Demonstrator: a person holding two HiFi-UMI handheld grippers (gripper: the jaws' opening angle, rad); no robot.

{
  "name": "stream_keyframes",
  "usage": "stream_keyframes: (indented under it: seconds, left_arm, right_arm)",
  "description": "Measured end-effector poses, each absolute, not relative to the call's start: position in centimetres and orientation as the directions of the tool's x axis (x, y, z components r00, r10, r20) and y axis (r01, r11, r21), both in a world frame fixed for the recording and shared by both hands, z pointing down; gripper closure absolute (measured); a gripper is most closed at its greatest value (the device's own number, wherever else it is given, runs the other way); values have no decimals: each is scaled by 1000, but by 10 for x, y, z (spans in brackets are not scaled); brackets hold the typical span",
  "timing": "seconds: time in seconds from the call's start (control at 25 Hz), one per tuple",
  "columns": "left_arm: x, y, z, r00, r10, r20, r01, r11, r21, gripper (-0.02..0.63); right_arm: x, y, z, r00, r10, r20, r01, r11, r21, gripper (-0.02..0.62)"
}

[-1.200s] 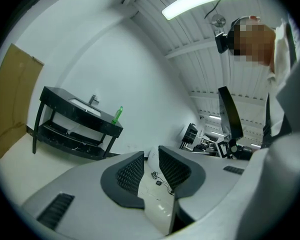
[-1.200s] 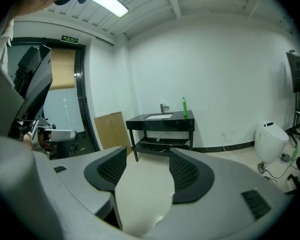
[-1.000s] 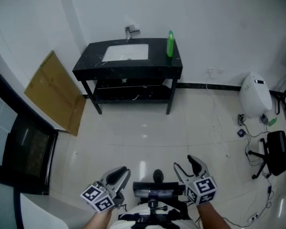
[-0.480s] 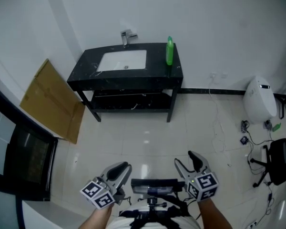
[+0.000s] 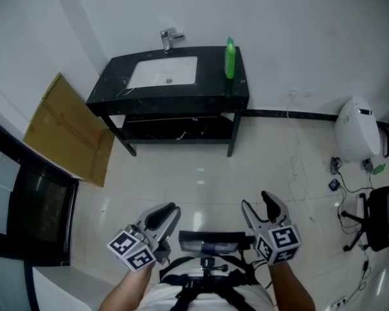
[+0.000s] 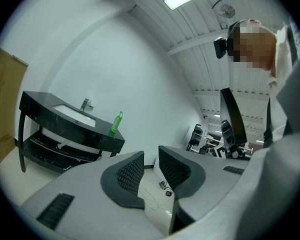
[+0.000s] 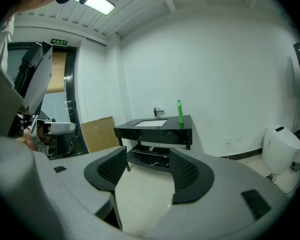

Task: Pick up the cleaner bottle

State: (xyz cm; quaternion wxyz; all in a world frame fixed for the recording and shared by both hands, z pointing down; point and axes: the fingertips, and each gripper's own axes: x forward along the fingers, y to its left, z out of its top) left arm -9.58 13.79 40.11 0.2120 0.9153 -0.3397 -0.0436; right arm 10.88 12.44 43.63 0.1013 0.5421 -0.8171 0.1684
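A slim green cleaner bottle (image 5: 229,58) stands upright at the right end of a black washstand (image 5: 117,97) with a white basin, far across the floor. The bottle (image 6: 116,123) shows small in the left gripper view and the bottle (image 7: 180,112) again in the right gripper view. My left gripper (image 5: 166,214) and right gripper (image 5: 258,204) are held low in the head view, side by side, far short of the stand. Both are open with nothing between their jaws.
A chrome tap (image 5: 169,39) rises behind the basin. A flat cardboard sheet (image 5: 65,131) leans on the left wall beside a dark glass door (image 5: 32,206). A white appliance (image 5: 358,129), cables and a black chair base (image 5: 379,219) lie at the right.
Both grippers and the head camera have moved forward toward the washstand, which now looks a little larger and nearer. The jaws are as they were.
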Motion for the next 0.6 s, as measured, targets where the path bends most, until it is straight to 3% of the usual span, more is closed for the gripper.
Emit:
stream_keyframes:
  seconds: [0.6]
  left_arm:
    - [-90,118,403,729,-680,83,-644,-640,419,514]
  right_arm:
    - [112,95,448,-451,-808,379,-892,396,-216,328]
